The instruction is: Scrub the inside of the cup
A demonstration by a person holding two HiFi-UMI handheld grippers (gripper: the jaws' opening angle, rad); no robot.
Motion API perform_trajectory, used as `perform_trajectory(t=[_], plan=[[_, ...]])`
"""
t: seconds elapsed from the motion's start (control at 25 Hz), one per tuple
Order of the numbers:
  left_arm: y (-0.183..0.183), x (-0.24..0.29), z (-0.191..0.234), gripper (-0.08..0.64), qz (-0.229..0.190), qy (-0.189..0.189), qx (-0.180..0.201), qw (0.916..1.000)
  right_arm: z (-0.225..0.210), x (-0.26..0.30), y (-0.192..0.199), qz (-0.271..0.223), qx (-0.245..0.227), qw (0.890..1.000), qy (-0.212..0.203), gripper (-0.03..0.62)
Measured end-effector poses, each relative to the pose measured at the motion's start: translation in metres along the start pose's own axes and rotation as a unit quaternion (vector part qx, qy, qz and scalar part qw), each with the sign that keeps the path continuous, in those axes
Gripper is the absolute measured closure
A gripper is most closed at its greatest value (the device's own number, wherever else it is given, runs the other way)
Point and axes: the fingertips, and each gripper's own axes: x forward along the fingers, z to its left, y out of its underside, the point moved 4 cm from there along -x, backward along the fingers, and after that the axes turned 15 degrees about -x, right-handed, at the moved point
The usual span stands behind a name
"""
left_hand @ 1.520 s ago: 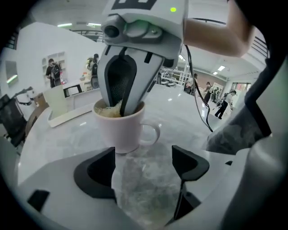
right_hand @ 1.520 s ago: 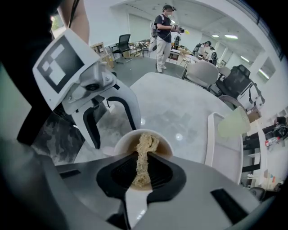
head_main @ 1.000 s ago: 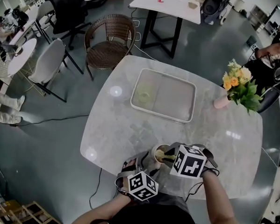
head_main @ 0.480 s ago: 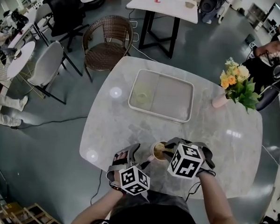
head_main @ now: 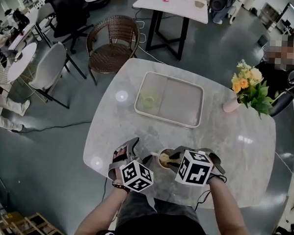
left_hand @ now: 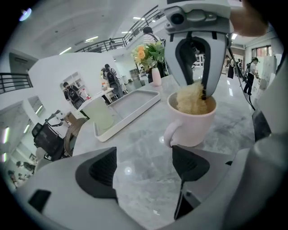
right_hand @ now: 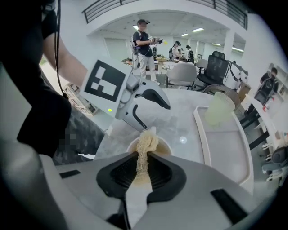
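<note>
A pale pink cup (head_main: 163, 157) with a handle stands on the marble table (head_main: 234, 148) near its front edge. My right gripper (head_main: 176, 159) reaches over the rim, shut on a tan fibrous scrubber (right_hand: 143, 148) that pokes down into the cup (right_hand: 149, 144). In the left gripper view the scrubber (left_hand: 193, 99) fills the mouth of the cup (left_hand: 194, 126), with the right gripper (left_hand: 197, 49) above it. My left gripper (head_main: 125, 148) stands just left of the cup, apart from it. It (left_hand: 144, 167) is open with nothing between its jaws.
A white tray (head_main: 138, 103) holding a pale green cup (head_main: 149, 97) lies at the table's middle. A pink vase of flowers (head_main: 247, 90) stands at the right. A wicker chair (head_main: 111, 44) and another table are beyond the far edge.
My left gripper has drawn away from the cup, moving left and up the table. The cup and my right gripper with the scrubber stay almost in place.
</note>
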Motion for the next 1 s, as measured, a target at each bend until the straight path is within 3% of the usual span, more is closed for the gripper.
perform_trajectory(t=[0.24, 0.44, 0.68, 0.84, 1.0], plan=[[-0.016, 0.014, 0.008, 0.166, -0.002, -0.005, 0.033, 0.9995, 0.0, -0.025, -0.006, -0.039, 0.01, 0.999, 0.02, 0.532], [-0.017, 0.017, 0.013, 0.166, 0.002, 0.004, 0.027, 0.9996, 0.003, -0.043, -0.008, -0.077, 0.034, 0.995, 0.048, 0.532], [-0.006, 0.002, 0.018, 0.186, -0.013, 0.021, 0.009, 0.9997, 0.014, -0.073, -0.01, -0.153, 0.1, 0.976, 0.114, 0.532], [-0.001, -0.02, 0.016, 0.397, -0.05, 0.032, -0.023, 0.998, 0.031, -0.075, -0.006, -0.169, 0.131, 0.964, 0.159, 0.532], [0.002, -0.043, 0.003, 0.534, -0.082, 0.065, -0.058, 0.9928, 0.055, -0.072, -0.007, -0.175, 0.165, 0.951, 0.194, 0.532]])
